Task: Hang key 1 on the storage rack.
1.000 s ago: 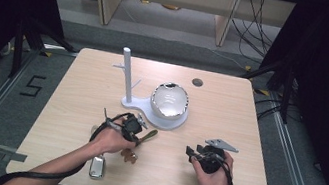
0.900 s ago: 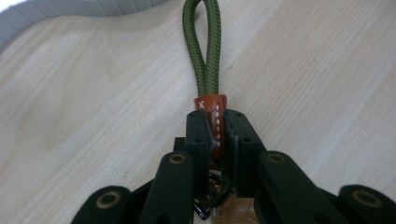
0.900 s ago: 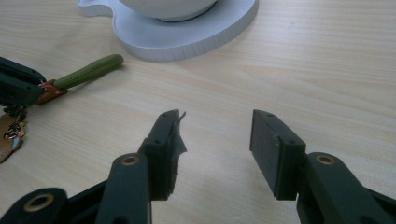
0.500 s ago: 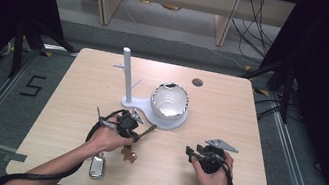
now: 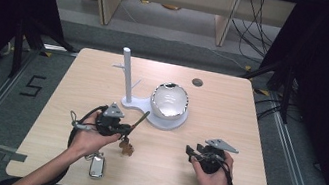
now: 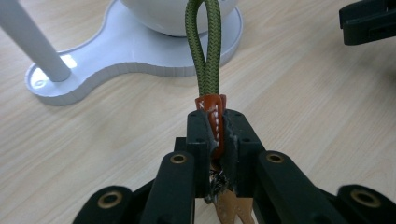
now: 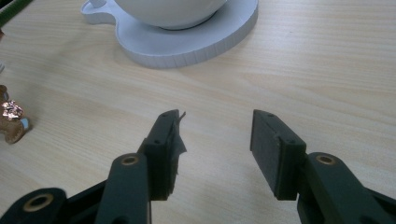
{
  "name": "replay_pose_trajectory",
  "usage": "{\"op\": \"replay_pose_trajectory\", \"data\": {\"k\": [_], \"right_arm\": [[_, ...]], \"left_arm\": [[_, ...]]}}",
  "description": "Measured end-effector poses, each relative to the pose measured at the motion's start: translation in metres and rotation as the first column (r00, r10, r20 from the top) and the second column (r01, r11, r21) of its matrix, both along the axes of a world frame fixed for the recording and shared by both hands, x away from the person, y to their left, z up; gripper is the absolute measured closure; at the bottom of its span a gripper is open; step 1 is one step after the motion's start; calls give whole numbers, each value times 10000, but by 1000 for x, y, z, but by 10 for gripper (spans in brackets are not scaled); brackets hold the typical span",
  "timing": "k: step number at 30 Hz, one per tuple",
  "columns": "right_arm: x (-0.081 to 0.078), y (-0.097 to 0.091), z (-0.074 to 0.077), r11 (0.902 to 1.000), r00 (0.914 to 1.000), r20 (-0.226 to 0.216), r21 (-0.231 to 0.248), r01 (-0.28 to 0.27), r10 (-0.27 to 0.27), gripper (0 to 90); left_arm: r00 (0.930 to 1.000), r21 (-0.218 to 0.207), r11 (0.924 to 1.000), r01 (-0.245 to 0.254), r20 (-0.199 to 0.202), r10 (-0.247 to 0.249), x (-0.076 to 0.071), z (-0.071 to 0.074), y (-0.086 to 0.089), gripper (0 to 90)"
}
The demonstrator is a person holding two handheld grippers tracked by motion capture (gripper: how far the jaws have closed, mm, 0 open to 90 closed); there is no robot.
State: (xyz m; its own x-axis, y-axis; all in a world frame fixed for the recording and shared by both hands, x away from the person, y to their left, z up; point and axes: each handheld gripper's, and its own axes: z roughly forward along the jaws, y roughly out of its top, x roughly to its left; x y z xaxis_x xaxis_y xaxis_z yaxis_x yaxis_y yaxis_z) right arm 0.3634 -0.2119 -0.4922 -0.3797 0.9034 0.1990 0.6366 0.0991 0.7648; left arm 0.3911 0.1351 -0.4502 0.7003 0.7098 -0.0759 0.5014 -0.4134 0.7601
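1. High view: we see our left gripper (image 5: 125, 127) pinching the olive-green braided cord keychain (image 5: 140, 119), its loop slanting toward the white plastic stand with an upright post (image 5: 126, 77) just beyond; a brass charm (image 5: 126, 147) dangles below. The left hand is nearer by far.
2. Left gripper view: our jaws are pressed on the keychain's orange sleeve (image 6: 212, 109); the loop runs straight ahead, the post lying up-left.
3. Right gripper view: our right gripper (image 7: 215, 140) rests spread and empty, well apart.

Olive-green braided cord (image 6: 204, 51), orange-red clip (image 6: 212, 109), white stand (image 5: 140, 102), possibly copper charm (image 7: 11, 119).
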Motion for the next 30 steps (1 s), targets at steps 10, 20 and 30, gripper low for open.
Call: {"op": "replay_pose_trajectory", "data": {"k": [10,20,30], "right_arm": [[-1,-1,1,10000,10000,42,-53,35,-34,531],[0,0,0,10000,9999,113,-5,31,-31,531],[-1,0,1,10000,9999,158,-46,22,-21,531]], "left_arm": [[9922,-1090,9897,-926,729,1009,-9,9,21,811],[9721,-1945,9705,-1424,1573,1741,-10,14,32,811],[9370,-2708,9420,-1982,2298,2632,-2,26,46,810]]}}
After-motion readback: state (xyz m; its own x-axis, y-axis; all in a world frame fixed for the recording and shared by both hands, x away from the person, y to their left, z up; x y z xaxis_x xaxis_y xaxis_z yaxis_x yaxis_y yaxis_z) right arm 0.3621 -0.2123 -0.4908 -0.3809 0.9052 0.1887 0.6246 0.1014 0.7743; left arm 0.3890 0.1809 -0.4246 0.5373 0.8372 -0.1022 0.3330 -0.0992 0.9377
